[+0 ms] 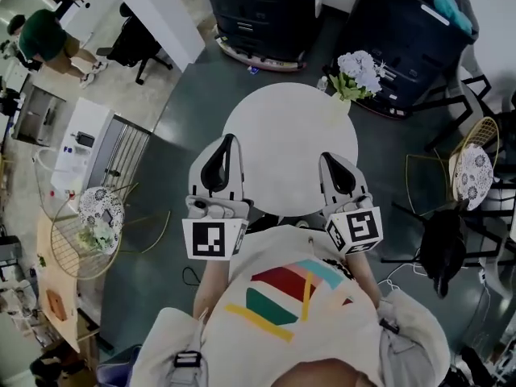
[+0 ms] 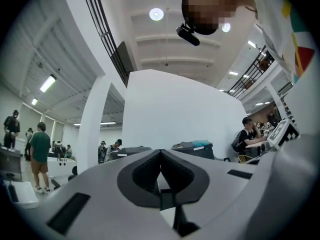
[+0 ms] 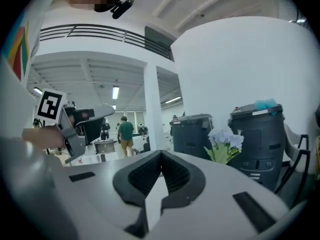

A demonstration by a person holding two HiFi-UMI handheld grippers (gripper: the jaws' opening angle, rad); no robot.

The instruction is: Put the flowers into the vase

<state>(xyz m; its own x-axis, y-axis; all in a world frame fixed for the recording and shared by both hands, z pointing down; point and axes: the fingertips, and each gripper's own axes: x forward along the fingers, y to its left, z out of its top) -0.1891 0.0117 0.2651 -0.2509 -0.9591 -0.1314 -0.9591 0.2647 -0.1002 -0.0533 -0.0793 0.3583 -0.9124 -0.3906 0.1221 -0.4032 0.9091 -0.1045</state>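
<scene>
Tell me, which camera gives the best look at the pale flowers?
The head view: it looks down on the whole bunch of flowers, pale blooms over green leaves, at the far edge of the round white table. The right gripper view shows them side-on, small, before dark bins. The left gripper view does not show them.

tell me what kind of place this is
Probably an open-plan office or lab hall: a person at a desk, a black office chair, and big dark bins behind a round white table.
</scene>
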